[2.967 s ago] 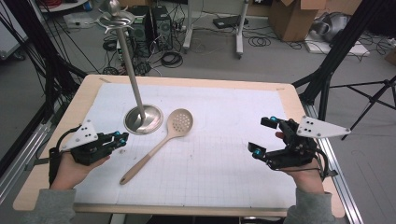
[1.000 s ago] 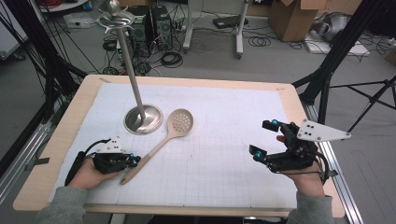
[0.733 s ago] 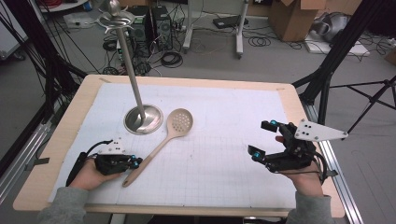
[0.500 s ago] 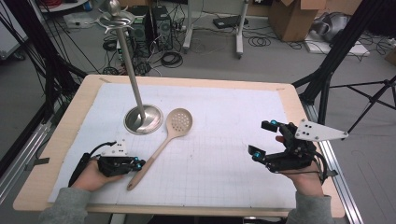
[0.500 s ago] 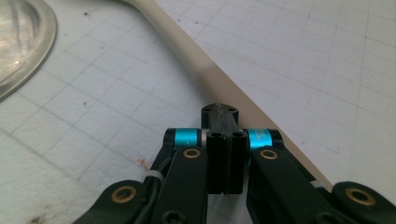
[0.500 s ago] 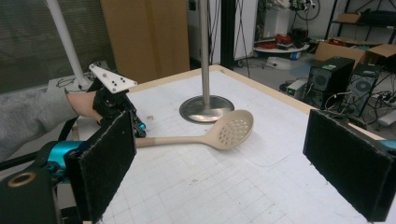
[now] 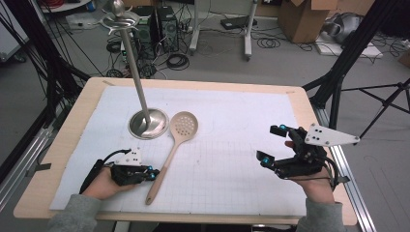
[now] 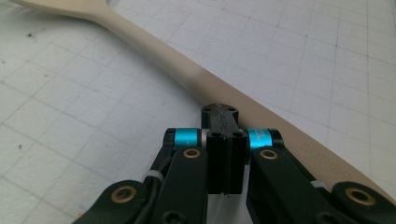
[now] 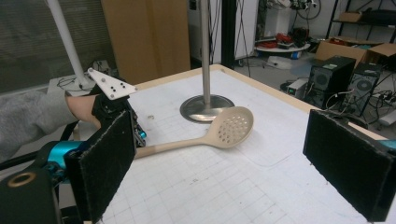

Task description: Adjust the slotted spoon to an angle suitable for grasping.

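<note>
A beige slotted spoon (image 7: 183, 126) lies on the white gridded mat (image 7: 232, 116), bowl toward the far side, handle running to the near left. My left gripper (image 7: 153, 174) lies low on the mat at the near left. It is shut with nothing between its jaws. Its tip (image 8: 220, 112) rests against the side of the spoon's handle (image 8: 187, 74). My right gripper (image 7: 269, 142) hovers at the right side of the table, open, with nothing between its pads (image 9: 107, 163). From there the spoon (image 9: 231, 127) and the left gripper (image 9: 137, 135) show farther off.
A steel stand with a round base (image 7: 148, 124) and a tall pole (image 7: 133, 63) stands just left of the spoon's bowl; the base (image 9: 205, 107) nearly touches it. The wooden table edge (image 7: 193, 218) runs along the near side. Cables, computers and boxes lie on the floor beyond.
My left gripper has slid right along the mat against the spoon's handle. The handle's near end has swung to the right. The right gripper has kept still.
</note>
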The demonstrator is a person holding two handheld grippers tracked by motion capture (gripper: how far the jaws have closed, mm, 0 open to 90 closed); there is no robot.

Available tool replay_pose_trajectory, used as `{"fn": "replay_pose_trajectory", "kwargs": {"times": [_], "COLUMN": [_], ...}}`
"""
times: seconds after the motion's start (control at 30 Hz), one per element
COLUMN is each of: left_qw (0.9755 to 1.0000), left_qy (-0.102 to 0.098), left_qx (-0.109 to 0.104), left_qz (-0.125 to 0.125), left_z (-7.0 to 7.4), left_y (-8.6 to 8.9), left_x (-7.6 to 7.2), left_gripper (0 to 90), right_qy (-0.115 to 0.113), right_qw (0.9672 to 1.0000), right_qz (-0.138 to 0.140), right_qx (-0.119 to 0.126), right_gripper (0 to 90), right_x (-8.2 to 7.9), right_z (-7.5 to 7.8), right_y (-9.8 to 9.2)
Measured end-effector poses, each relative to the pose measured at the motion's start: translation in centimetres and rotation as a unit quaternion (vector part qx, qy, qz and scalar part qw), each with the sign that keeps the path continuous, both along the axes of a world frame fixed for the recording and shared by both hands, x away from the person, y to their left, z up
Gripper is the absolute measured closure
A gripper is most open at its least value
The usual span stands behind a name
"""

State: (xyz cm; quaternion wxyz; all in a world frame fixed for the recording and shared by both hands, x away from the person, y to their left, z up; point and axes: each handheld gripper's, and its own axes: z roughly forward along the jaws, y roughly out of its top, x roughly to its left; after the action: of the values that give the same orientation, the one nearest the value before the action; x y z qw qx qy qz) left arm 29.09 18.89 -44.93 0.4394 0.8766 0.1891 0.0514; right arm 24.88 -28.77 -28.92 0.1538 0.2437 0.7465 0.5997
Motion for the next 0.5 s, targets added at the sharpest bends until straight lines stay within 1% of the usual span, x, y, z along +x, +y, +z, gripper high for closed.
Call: {"fn": "replay_pose_trajectory", "kwargs": {"times": [0.17,0.27,0.37,0.5], "left_qw": [1.0000,0.9999,0.9998,0.9996], "left_qy": [0.004,0.003,0.004,0.004], "left_qx": [-0.001,0.002,-0.003,-0.002], "left_qz": [-0.007,-0.015,-0.022,-0.026], "left_z": [0.0,0.1,0.0,0.0], "left_y": [-0.8,-1.5,-2.3,-2.9], "left_x": [0.0,0.0,0.0,0.0], "left_gripper": [89.7,89.7,89.7,89.7], "right_qy": [-0.004,-0.002,-0.002,0.001], "right_qw": [1.0000,1.0000,1.0000,1.0000], "right_qz": [-0.001,0.000,0.000,-0.001], "right_qx": [0.001,0.001,0.001,0.002], "right_gripper": [8.2,8.2,8.2,8.2], "right_x": [0.1,0.1,0.1,0.0], "right_z": [0.0,-0.1,0.0,0.0], "right_y": [-0.1,-0.1,-0.1,-0.1]}}
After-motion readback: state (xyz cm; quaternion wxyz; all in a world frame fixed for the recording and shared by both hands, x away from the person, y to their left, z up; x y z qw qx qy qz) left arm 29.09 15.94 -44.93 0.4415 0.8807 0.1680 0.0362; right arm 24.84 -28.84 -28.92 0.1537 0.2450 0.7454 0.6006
